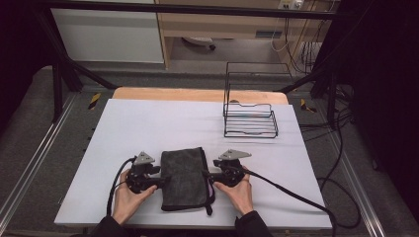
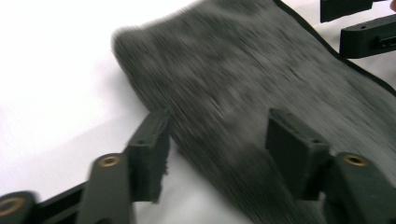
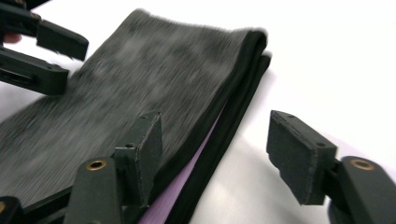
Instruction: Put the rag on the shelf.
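A folded dark grey cloth (image 1: 185,177) lies on the white table sheet (image 1: 163,123) near the front edge. My left gripper (image 1: 165,180) is at the cloth's left edge and my right gripper (image 1: 206,174) is at its right edge, each held by a hand. In the left gripper view the jaws (image 2: 222,149) stand apart over the cloth (image 2: 243,84), not pressing it. In the right gripper view the jaws (image 3: 219,154) stand apart astride the cloth's folded edge (image 3: 140,93), where a purple lining (image 3: 187,186) peeks out. Each gripper view shows the other gripper (image 2: 364,28) (image 3: 42,51) across the cloth.
A black wire rack (image 1: 249,116) stands at the back right of the sheet. A cable (image 1: 296,195) trails from the right gripper off to the right. A wooden board edge (image 1: 197,94) runs behind the sheet, with metal rails along both sides.
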Demonstrator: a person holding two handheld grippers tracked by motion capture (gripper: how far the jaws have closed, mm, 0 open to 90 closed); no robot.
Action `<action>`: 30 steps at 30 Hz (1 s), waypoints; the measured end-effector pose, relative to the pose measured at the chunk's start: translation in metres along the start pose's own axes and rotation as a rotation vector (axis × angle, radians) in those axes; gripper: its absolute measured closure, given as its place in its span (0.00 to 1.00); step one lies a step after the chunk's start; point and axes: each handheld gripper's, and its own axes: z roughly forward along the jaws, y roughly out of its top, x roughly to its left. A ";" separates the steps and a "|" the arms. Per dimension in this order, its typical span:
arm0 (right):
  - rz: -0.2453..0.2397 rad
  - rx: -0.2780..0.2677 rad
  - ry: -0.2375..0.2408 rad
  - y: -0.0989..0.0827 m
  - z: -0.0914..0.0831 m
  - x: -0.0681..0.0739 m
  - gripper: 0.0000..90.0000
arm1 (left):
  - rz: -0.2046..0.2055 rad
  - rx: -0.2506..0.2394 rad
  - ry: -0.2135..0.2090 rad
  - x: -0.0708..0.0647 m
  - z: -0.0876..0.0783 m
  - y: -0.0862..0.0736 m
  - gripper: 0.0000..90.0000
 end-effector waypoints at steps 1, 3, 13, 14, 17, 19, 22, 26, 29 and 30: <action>-0.012 -0.010 -0.009 0.005 0.005 -0.004 0.41 | -0.014 -0.013 0.003 0.004 0.003 0.004 0.49; -0.004 -0.017 -0.024 0.013 0.014 -0.011 0.38 | -0.022 -0.023 0.014 0.013 0.005 0.010 0.50; 0.004 0.022 -0.036 0.031 0.017 -0.027 0.17 | -0.073 -0.023 0.013 0.043 0.024 0.030 0.61; 0.007 0.019 -0.030 0.030 0.015 -0.026 0.16 | -0.065 -0.010 0.015 0.043 0.027 0.031 0.63; 0.012 0.006 -0.005 0.030 0.009 -0.024 0.11 | -0.064 0.020 0.020 0.043 0.032 0.035 0.67; -0.003 0.018 -0.001 0.030 0.007 -0.024 0.08 | -0.068 0.029 0.009 0.043 0.034 0.036 0.71; -0.018 0.034 0.006 0.030 0.003 -0.022 0.07 | -0.075 0.057 -0.004 0.042 0.036 0.034 0.76; -0.025 0.017 0.018 0.033 -0.002 -0.021 0.08 | -0.075 0.074 -0.002 0.039 0.037 0.034 0.77; -0.011 -0.014 0.021 0.038 -0.004 -0.023 0.09 | -0.069 0.081 0.002 0.037 0.038 0.033 0.77; -0.005 -0.023 0.020 0.040 -0.003 -0.024 0.09 | -0.073 0.085 0.002 0.037 0.038 0.034 0.78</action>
